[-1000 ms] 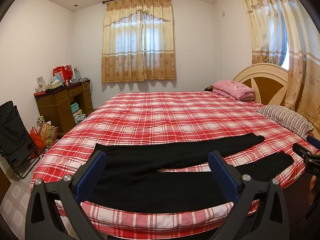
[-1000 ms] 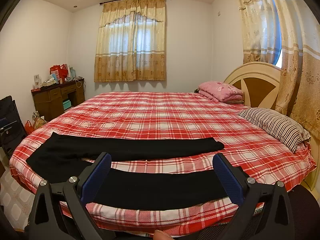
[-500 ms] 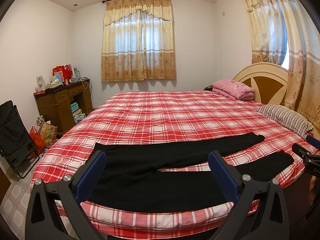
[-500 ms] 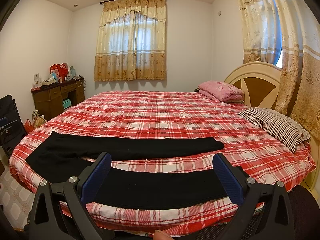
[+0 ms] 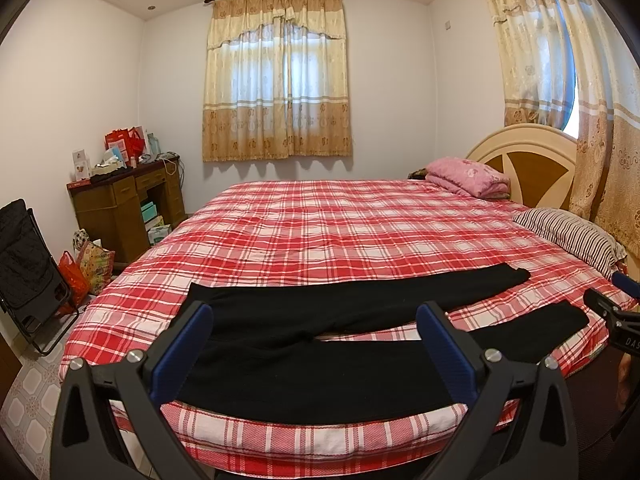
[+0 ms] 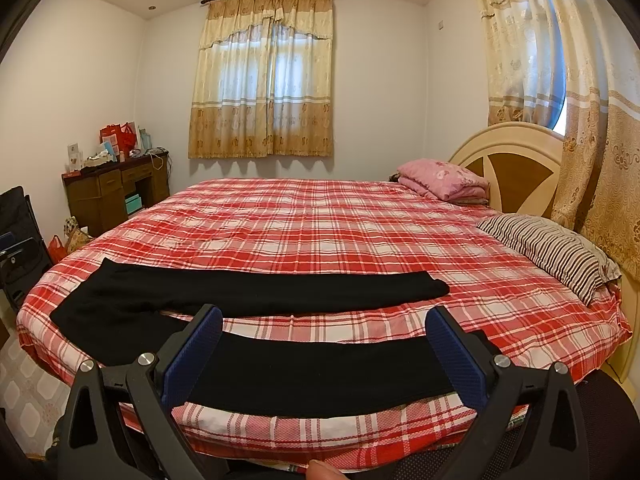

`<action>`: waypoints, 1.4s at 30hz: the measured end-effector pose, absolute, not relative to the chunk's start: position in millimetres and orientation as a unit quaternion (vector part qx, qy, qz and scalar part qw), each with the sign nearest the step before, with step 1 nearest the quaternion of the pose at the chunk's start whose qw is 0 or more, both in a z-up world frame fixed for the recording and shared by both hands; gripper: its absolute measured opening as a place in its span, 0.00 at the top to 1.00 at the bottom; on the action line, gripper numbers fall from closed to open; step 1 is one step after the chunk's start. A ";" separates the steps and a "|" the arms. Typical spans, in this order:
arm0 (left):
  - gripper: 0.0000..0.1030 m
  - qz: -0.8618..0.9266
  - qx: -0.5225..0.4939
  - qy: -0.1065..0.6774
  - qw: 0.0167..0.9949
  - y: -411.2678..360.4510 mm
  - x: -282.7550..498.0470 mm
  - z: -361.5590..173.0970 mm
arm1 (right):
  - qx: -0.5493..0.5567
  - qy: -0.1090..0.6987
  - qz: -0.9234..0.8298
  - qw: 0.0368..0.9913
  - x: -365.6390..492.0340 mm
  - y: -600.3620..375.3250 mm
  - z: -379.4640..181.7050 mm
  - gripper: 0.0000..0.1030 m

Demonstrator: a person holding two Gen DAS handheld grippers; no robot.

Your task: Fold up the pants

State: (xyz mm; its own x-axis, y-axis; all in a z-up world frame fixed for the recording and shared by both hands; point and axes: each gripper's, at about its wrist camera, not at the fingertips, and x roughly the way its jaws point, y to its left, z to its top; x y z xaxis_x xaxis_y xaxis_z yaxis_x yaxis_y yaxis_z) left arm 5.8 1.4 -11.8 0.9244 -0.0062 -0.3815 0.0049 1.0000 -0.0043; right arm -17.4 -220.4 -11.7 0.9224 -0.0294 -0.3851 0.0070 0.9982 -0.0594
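Observation:
Black pants [image 5: 320, 364] lie flat along the near edge of a bed with a red plaid cover [image 5: 340, 232], waist at the left, the two legs spread apart toward the right. My left gripper [image 5: 314, 316] hovers open above the waist and thigh area, nothing between its blue pads. In the right wrist view the pants [image 6: 280, 368] stretch across the front, and my right gripper [image 6: 324, 320] hangs open over the near leg, close to its cuff end. The right gripper [image 5: 616, 312] also shows at the right edge of the left wrist view.
A striped pillow [image 6: 552, 256] and a pink folded quilt [image 6: 440, 178] lie by the headboard [image 6: 512, 168] at the right. A wooden desk [image 5: 124, 196] with clutter, bags [image 5: 88, 268] and a black folding chair [image 5: 28, 272] stand at the left. A fingertip [image 6: 324, 470] shows at the bottom edge.
Both grippers have crept slightly toward the bed; the pants lie as before and both grippers stay open.

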 end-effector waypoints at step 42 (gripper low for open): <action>0.48 0.068 -0.043 0.446 0.892 219.8 316.7 -166.6 | 0.001 0.362 0.003 0.932 82.6 -237.7 -150.1 0.01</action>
